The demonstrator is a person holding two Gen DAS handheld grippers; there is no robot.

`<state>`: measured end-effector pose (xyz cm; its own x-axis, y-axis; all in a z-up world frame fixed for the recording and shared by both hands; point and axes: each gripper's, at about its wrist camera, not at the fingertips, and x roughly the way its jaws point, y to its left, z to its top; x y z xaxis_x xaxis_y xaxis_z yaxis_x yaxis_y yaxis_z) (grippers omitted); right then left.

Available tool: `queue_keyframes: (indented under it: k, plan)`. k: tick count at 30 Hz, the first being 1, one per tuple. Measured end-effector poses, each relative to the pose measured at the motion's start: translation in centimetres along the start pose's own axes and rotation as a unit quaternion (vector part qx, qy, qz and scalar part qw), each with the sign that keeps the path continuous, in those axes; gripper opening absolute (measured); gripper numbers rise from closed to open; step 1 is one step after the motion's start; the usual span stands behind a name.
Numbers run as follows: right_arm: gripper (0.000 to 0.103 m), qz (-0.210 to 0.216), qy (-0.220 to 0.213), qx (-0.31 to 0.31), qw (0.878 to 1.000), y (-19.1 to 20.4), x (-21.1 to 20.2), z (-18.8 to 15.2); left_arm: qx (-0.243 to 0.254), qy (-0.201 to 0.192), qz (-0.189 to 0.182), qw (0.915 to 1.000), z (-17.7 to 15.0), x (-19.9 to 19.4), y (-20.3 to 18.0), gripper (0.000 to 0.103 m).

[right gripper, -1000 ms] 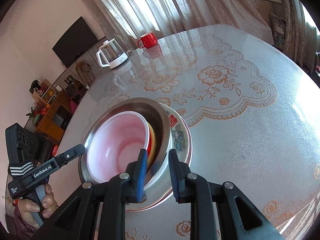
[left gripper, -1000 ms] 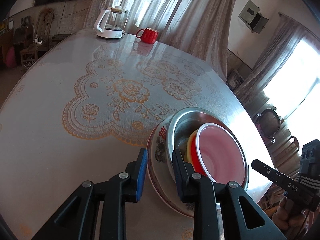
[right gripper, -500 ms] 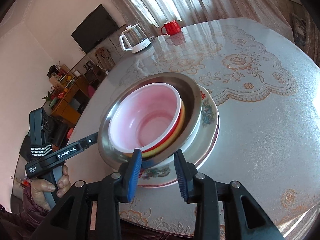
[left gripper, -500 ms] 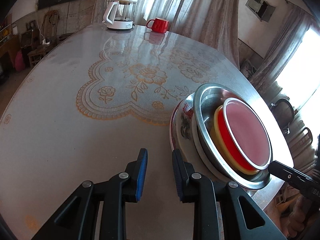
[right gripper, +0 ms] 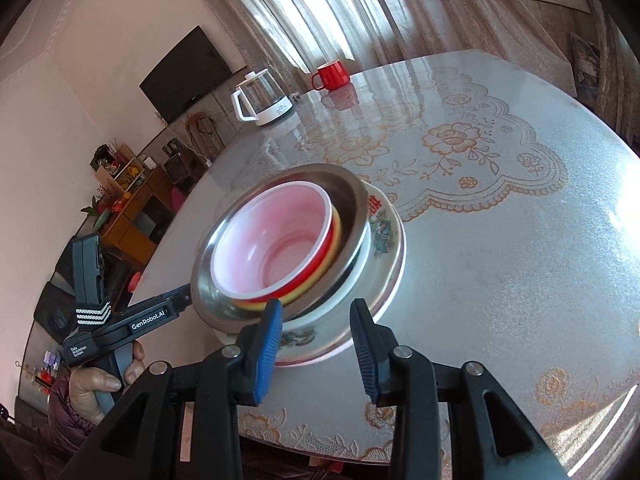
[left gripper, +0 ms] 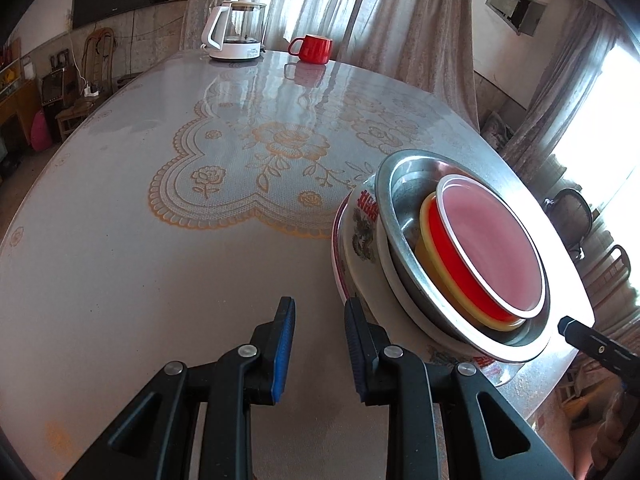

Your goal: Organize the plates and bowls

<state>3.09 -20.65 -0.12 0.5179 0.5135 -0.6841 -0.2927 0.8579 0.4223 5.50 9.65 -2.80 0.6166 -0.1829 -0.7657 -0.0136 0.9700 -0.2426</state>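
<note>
A: We log the stack (right gripper: 304, 248) near the counter (left gripper: 120, 264) edge: red bowl (right gripper: 276, 248) in a yellow one, in a steel bowl (right gripper: 352, 200), on a flowered plate (right gripper: 384, 236).

B: Left tool (left gripper: 318, 344) narrow, empty, at the stack's 9 o'clock. Right tool (right gripper: 316, 354) wider, empty, at its 6 o'clock.

A: Kettle (left gripper: 236, 32) and mug (left gripper: 314, 48) at 12, well apart from the stack.
</note>
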Motion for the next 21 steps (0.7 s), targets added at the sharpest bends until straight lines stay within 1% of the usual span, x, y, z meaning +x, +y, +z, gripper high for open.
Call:
queue_keyframes:
  k: [3, 6, 10, 14, 15, 17, 19, 21]
  plan:
    - [0.036, -0.006, 0.028, 0.008, 1.0, -0.7, 0.7, -1.1, 0.004, 0.0, -0.004, 1.0, -0.4, -0.1, 0.0, 0.026]
    - [0.036, 0.006, 0.041, 0.02, 0.999, -0.9, 1.8, -1.9, 0.01, 0.004, -0.001, 0.9999, -1.0, 0.0, -0.1, 0.026]
    - [0.036, 0.021, 0.06, 0.016, 0.998, -0.3, 3.5, -2.1, 0.014, 0.006, 0.005, 0.9999, -1.4, 0.1, -0.3, 0.026]
    - [0.036, 0.041, 0.061, 0.008, 0.997, 0.4, 4.2, -1.7, 0.019, 0.004, 0.015, 0.9997, -1.1, 0.3, -0.5, 0.026]
    - [0.041, 0.042, 0.063, 0.01, 0.997, 0.4, 4.4, -1.6, 0.02, 0.004, 0.017, 0.9997, -1.1, 0.3, -0.5, 0.026]
    - [0.044, 0.046, 0.062, 0.017, 0.997, 0.1, 4.6, -1.7, 0.018, 0.004, 0.021, 0.9996, -1.1, 0.3, -0.6, 0.026]
    - [0.045, 0.053, 0.058, 0.036, 0.996, -0.5, 4.7, -1.8, 0.023, 0.002, 0.026, 0.9994, -1.1, 0.1, -1.0, 0.026]
    - [0.047, 0.047, 0.054, 0.04, 0.997, -0.9, 4.7, -1.7, 0.024, 0.001, 0.029, 0.9993, -1.1, 0.1, -1.0, 0.026]
